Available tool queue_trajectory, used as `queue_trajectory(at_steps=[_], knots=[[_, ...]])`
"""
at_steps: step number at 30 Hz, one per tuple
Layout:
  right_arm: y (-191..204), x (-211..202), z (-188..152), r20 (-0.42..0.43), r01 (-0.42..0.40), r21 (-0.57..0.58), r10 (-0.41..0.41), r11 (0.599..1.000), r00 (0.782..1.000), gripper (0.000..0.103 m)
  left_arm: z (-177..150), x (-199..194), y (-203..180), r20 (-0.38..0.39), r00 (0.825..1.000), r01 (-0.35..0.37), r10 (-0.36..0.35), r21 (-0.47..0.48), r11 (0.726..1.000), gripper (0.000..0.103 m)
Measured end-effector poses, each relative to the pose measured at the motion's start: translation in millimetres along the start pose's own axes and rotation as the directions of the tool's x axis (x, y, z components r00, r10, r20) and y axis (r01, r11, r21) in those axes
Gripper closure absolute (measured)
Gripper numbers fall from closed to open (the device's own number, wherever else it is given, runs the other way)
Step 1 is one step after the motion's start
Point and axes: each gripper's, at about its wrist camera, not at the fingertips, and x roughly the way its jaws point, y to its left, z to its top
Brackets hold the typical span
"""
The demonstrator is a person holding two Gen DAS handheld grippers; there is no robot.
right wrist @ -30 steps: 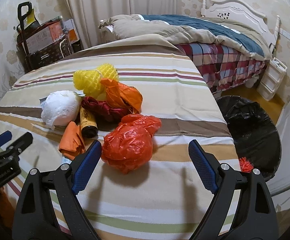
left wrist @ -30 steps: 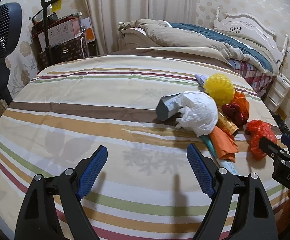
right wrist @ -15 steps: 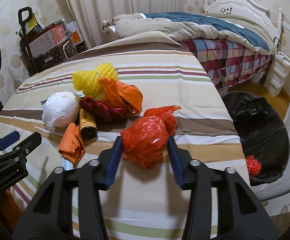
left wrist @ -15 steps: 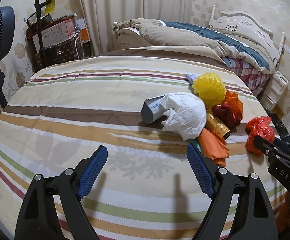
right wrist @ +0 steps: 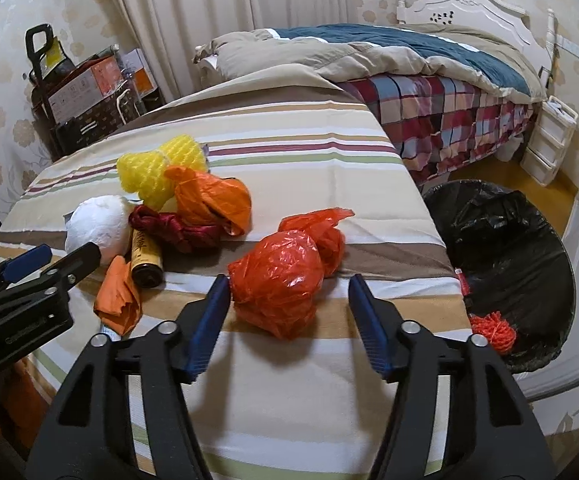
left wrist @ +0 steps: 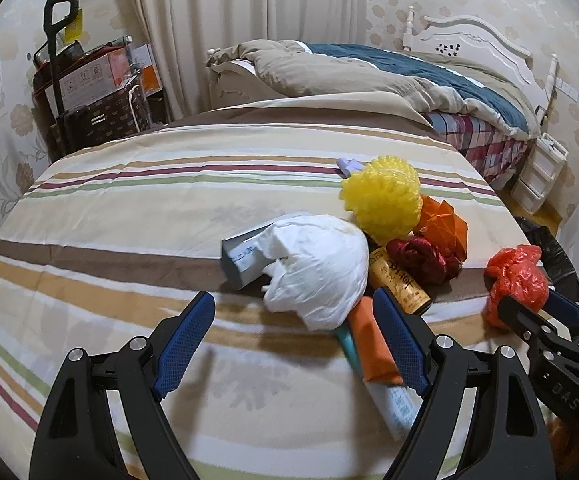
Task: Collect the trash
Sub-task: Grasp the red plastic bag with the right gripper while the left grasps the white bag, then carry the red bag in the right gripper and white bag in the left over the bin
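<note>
A crumpled red plastic bag (right wrist: 285, 280) lies on the striped bedcover between the jaws of my right gripper (right wrist: 288, 285). The jaws are opening: the left pad still brushes the bag and the right pad stands clear of it. In the left wrist view my left gripper (left wrist: 293, 300) is open and holds nothing, low over the cover just in front of a white plastic bag (left wrist: 321, 264). Around that bag lie a grey box (left wrist: 241, 256), a yellow foam net (left wrist: 381, 200), an orange bag (left wrist: 441, 224), a dark red wad (left wrist: 421, 256), a gold bottle (left wrist: 399, 284) and a folded orange piece (left wrist: 373, 348).
A black-lined bin (right wrist: 509, 248) stands on the floor off the cover's right edge, with a red-orange net (right wrist: 493, 328) inside. A bed with rumpled quilts (right wrist: 369, 52) is behind, white drawers (right wrist: 549, 136) at far right, boxes and a trolley (right wrist: 85, 96) at back left.
My right gripper closed on the red bag, then spread its jaws again; the bag stays on the cover. My left gripper slid closer to the white bag, still open.
</note>
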Motion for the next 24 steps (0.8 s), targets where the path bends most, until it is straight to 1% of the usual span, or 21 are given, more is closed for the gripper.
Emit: queue_trajectory(at_steps=[1, 2, 3, 4, 6, 8, 9, 10, 14, 21, 24], knots=[[-1.8, 0.1, 0.0, 0.000, -0.002, 0.005, 0.002, 1.000, 1.000, 0.038, 0.0, 1.0, -1.1, -0.002, 1.000, 0.004, -0.004, 0.002, 1.000, 0.022], [-4.1, 0.5, 0.3, 0.001, -0.005, 0.012, 0.005, 1.000, 1.000, 0.038, 0.1, 2.0, -2.4, -0.002, 1.000, 0.007, -0.007, 0.004, 1.000, 0.025], [-5.6, 0.8, 0.2, 0.001, -0.006, 0.015, 0.006, 1.000, 1.000, 0.037, 0.2, 3.2, -4.1, -0.002, 1.000, 0.010, -0.010, 0.010, 1.000, 0.032], [-6.7, 1.1, 0.1, 0.000, -0.008, 0.018, 0.008, 1.000, 1.000, 0.037, -0.1, 4.7, -5.7, -0.007, 1.000, 0.012, -0.012, 0.017, 1.000, 0.035], [-8.8, 2.1, 0.3, -0.002, -0.015, 0.024, 0.015, 1.000, 1.000, 0.037, -1.7, 8.8, -8.9, -0.023, 1.000, 0.020, -0.020, 0.029, 0.999, 0.049], [-8.7, 2.3, 0.5, 0.000, -0.016, 0.022, 0.016, 1.000, 1.000, 0.037, -2.8, 9.6, -10.1, -0.026, 0.999, 0.039, -0.038, 0.032, 0.999, 0.057], [-8.7, 2.3, 0.7, 0.000, -0.017, 0.021, 0.017, 1.000, 1.000, 0.037, -3.3, 8.4, -10.7, -0.021, 0.999, 0.046, -0.045, 0.035, 0.998, 0.064], [-9.2, 2.4, 0.7, 0.001, -0.018, 0.021, 0.018, 1.000, 1.000, 0.037, -3.7, 7.6, -11.5, -0.017, 0.999, 0.048, -0.047, 0.040, 0.998, 0.067], [-9.1, 1.7, 0.6, 0.003, -0.017, 0.023, 0.017, 1.000, 1.000, 0.036, -6.0, 6.2, -11.9, -0.017, 0.998, 0.054, -0.053, 0.046, 0.997, 0.071], [-9.7, -2.3, 3.2, 0.016, -0.015, 0.033, 0.015, 0.999, 1.000, 0.032, -9.9, -2.5, -4.5, -0.007, 0.998, 0.065, -0.065, 0.027, 0.998, 0.072], [-9.5, -2.7, 4.0, 0.019, -0.014, 0.033, 0.014, 0.999, 1.000, 0.032, -10.8, -7.4, -1.0, 0.002, 0.998, 0.070, -0.070, 0.016, 0.997, 0.072]])
